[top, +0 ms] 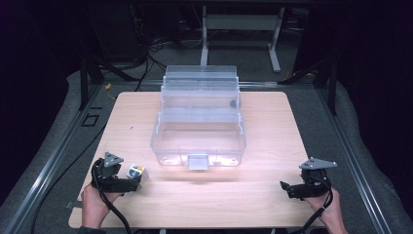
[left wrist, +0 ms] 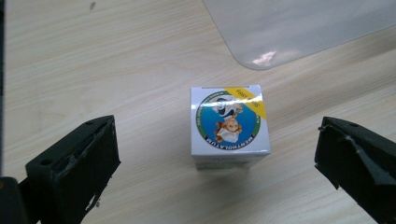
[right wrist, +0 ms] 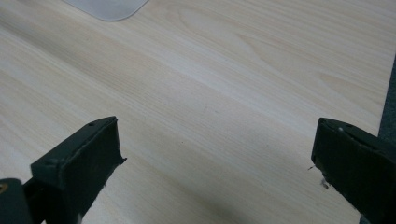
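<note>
Left gripper [left wrist: 215, 154] stands with its jaws spread wide on either side of a small white box [left wrist: 229, 125], neither jaw touching it. The box sits flat on the wooden table [top: 272, 195], near the front left corner, its top face printed with a round cartoon label and a yellow corner band. In the high view the same small white box [top: 136, 172] lies just beside the left gripper [top: 137, 184], with the person's left hand [top: 93, 202] behind it at the table's front edge.

Judging from this, the step in hand is the approach to a grasp: the jaws bracket the box but have not closed. The next move likely calls for easing the gripper a little farther forward so the pads line up with the box's side walls, then closing squarely, since a light cardboard box could skid or twist if caught on a corner.

Beyond the box, a clear plastic tiered case [top: 199, 122] stands open at the middle of the table, its latch tab facing the person; its lower tray looks empty, and it seems the likely destination. Over at the front right corner the right gripper [top: 286, 189] hovers above bare wood, jaws likewise spread and holding nothing, well apart from both box and case.
</note>
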Demonstrator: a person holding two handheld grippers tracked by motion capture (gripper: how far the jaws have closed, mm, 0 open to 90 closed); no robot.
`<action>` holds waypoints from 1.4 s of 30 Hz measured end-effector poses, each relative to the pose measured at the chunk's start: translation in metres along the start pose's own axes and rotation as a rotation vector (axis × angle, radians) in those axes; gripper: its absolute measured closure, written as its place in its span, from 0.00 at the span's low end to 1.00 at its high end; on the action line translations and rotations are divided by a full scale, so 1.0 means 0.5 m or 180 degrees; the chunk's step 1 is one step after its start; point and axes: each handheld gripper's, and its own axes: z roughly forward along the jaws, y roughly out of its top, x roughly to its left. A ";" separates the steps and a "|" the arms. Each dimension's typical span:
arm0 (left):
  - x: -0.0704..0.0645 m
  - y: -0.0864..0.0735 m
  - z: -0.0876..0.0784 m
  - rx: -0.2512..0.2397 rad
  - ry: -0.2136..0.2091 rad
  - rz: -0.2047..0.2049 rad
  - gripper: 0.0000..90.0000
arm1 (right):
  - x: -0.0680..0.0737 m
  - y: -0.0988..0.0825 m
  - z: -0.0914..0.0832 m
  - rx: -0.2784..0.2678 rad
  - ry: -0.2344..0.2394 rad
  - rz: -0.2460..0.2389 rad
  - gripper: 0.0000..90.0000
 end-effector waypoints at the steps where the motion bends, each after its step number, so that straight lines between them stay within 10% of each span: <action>1: -0.001 0.001 0.007 0.0027 0.0006 -0.0019 0.00 | 0.001 0.000 0.001 0.0011 0.0025 0.0003 0.01; 6: -0.004 0.008 0.030 0.0125 -0.0001 -0.0007 0.01 | -0.001 -0.003 0.005 0.0035 0.0094 0.0046 0.01; 21: -0.006 0.004 0.053 0.0262 -0.0082 0.0005 0.48 | -0.002 -0.006 0.012 0.0086 0.0108 0.0048 0.02; 42: -0.023 0.015 0.018 0.0126 -0.0238 0.0233 0.52 | -0.004 -0.008 0.011 0.0105 0.0057 0.0015 0.07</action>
